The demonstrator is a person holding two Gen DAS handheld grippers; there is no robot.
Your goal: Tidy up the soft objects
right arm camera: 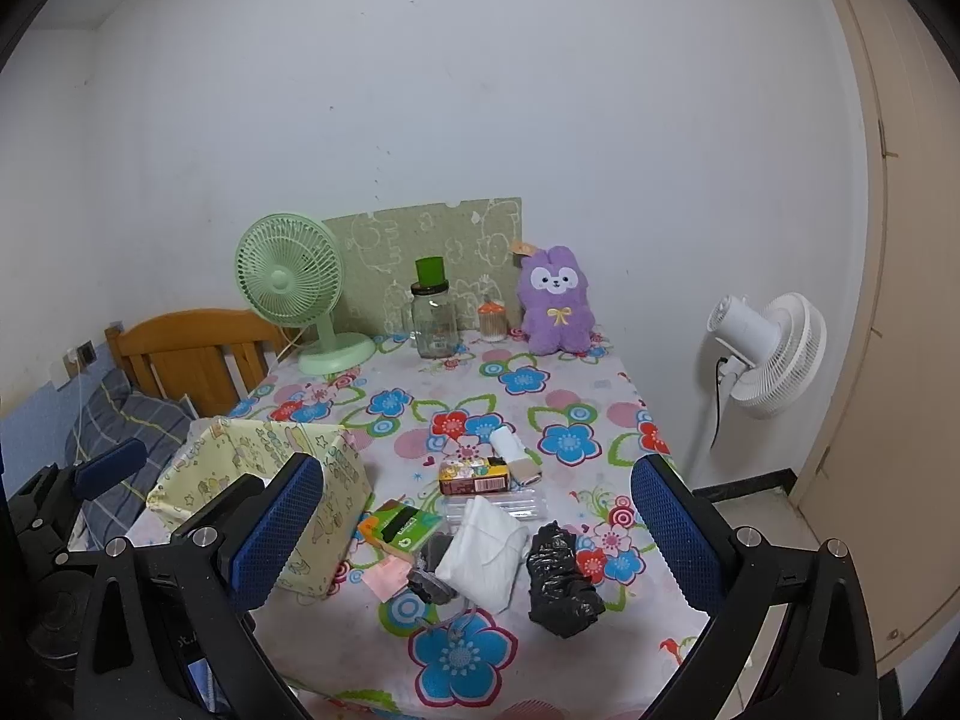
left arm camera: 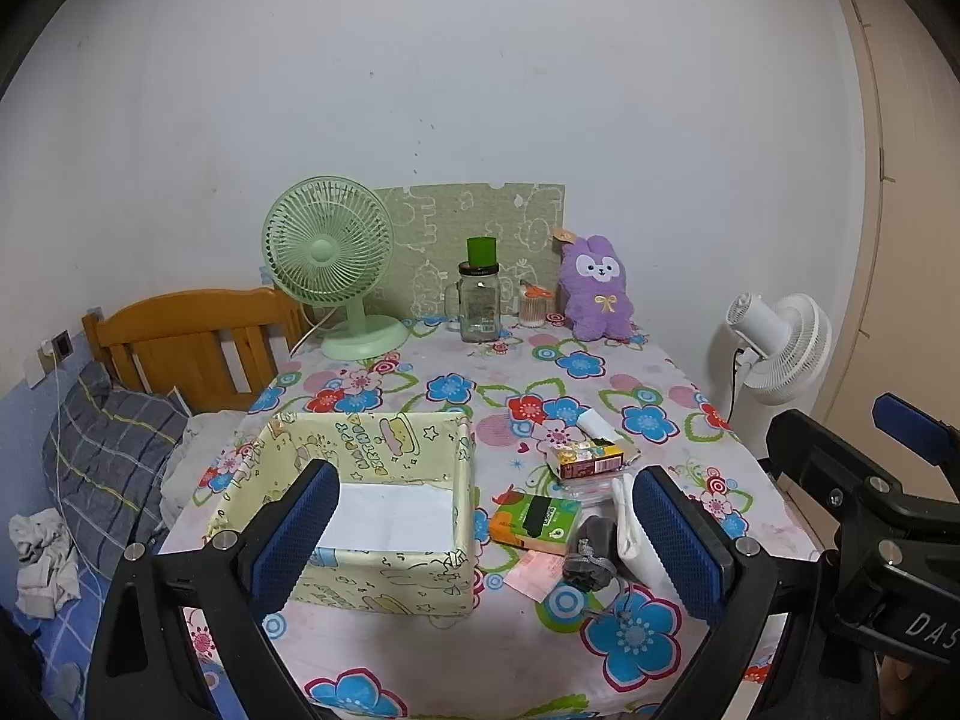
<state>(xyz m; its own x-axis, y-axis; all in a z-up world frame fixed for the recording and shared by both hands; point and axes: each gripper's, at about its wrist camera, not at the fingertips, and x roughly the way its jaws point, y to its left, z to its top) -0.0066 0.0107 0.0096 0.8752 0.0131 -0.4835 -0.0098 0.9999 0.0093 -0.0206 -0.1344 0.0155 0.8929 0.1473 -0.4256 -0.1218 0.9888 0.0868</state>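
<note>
Both grippers, left (left arm camera: 486,531) and right (right arm camera: 474,531), are hovering wide open over the table (right arm camera: 540,408), box (left arm camera: 372,462) beside the clutter.

Box (left arm camera: 384,498) left of tissue pack (left arm camera: 534,522), plush (left arm camera: 597,288) behind

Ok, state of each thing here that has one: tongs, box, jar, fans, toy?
left tongs: open, empty
right tongs: open, empty
fabric storage box: open-topped, white sheet at bottom
glass jar: lid on, green cup on top
green desk fan: upright, blades not visibly spinning
white floor fan: facing away
purple plush toy: upright at wall
</note>
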